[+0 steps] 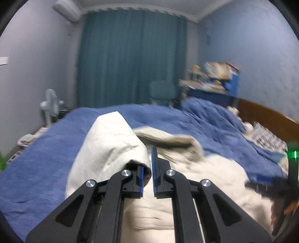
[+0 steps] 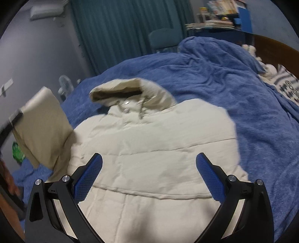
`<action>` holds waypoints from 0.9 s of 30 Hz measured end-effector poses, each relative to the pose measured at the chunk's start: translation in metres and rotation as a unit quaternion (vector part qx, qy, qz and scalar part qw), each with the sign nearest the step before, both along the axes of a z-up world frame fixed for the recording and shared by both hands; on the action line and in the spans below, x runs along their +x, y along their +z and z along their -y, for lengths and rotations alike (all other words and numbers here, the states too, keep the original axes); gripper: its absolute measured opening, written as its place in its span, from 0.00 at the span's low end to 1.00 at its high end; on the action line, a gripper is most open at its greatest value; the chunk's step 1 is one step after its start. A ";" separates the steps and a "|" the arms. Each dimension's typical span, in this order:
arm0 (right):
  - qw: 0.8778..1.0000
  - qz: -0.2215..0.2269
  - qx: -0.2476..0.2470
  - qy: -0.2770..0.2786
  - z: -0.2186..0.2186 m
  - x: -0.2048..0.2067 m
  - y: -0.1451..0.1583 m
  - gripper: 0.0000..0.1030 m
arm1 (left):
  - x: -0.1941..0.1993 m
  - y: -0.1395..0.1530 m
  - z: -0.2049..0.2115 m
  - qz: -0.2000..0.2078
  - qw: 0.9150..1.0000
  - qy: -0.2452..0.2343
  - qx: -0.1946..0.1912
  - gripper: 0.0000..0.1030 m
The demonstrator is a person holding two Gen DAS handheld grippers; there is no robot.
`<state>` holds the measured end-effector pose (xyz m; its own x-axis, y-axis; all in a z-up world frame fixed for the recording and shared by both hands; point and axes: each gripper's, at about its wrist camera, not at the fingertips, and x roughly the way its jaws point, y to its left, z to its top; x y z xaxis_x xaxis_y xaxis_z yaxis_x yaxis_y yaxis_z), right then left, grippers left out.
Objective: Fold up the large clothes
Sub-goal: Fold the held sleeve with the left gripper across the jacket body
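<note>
A cream quilted hooded jacket [image 2: 153, 149] lies spread on a bed covered by a blue blanket [image 2: 233, 89]. Its hood [image 2: 130, 91] points away from the fingers toward the teal curtain [image 2: 112, 28], with a snap button and drawcords just below the hood opening.

The right gripper [image 2: 149, 175] hangs over the lower body of the jacket with its blue-padded fingers [image 2: 87, 179] spread wide and nothing between them; the jacket fabric lies below and ahead of both fingers, and contact cannot be told.

The left gripper [image 1: 148, 168] has its fingers drawn narrow and clamped on the jacket's sleeve [image 1: 110, 142]. The sleeve rises ahead of and to the left of the fingers as a raised roll of cream fabric, wrapping over the left finger's tip, while the right finger [image 1: 154, 168] shows its ridged blue pad bare. In the right wrist view this same sleeve [image 2: 43, 127] stands lifted off the bed, far left of the right gripper's fingers, its cuff end held at the picture's edge.

Beyond the fingers stand a white fan [image 1: 50, 104], a teal chair [image 1: 162, 91] and a blue shelf stacked with books [image 1: 214, 78]. A wall air conditioner [image 1: 67, 9] hangs at upper left. The book covers are too blurred for any writing or brand to be read, and no label shows on the jacket.
</note>
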<state>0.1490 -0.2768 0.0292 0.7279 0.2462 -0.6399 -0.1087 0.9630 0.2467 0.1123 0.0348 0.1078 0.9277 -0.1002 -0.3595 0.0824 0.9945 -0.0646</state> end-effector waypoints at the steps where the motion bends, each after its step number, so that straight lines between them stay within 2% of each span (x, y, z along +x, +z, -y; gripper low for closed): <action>1: 1.000 0.000 0.006 -0.007 0.007 0.000 0.002 0.94 | 0.004 -0.008 0.015 -0.009 1.000 -0.012 0.010 0.04; 5: 0.999 0.002 0.026 -0.033 0.029 0.001 0.007 0.94 | 0.015 -0.041 0.059 -0.053 0.996 -0.061 0.030 0.04; 9: 0.999 0.001 0.030 -0.038 0.033 0.002 0.008 0.94 | 0.029 -0.079 0.079 -0.110 0.989 -0.089 0.050 0.04; 14: 0.999 -0.003 0.024 -0.028 0.027 0.002 0.008 0.94 | 0.036 -0.113 0.085 -0.174 0.977 -0.119 0.029 0.09; 15: 0.999 -0.003 0.023 -0.026 0.026 0.001 0.009 0.94 | 0.036 -0.118 0.084 -0.187 0.974 -0.125 0.021 0.14; 17: 0.999 -0.001 0.021 -0.026 0.025 0.000 0.011 0.94 | 0.037 -0.128 0.087 -0.204 0.968 -0.143 -0.001 0.31; 19: 0.999 0.001 0.021 -0.028 0.024 -0.002 0.015 0.94 | 0.034 -0.131 0.089 -0.216 0.962 -0.165 -0.016 0.65; 21: 0.999 0.002 0.023 -0.030 0.023 -0.004 0.019 0.94 | 0.027 -0.131 0.095 -0.215 0.962 -0.167 -0.009 0.70; 27: 1.000 0.009 0.007 -0.028 0.011 -0.016 0.036 0.94 | -0.006 -0.109 0.071 -0.210 0.966 -0.148 0.013 0.70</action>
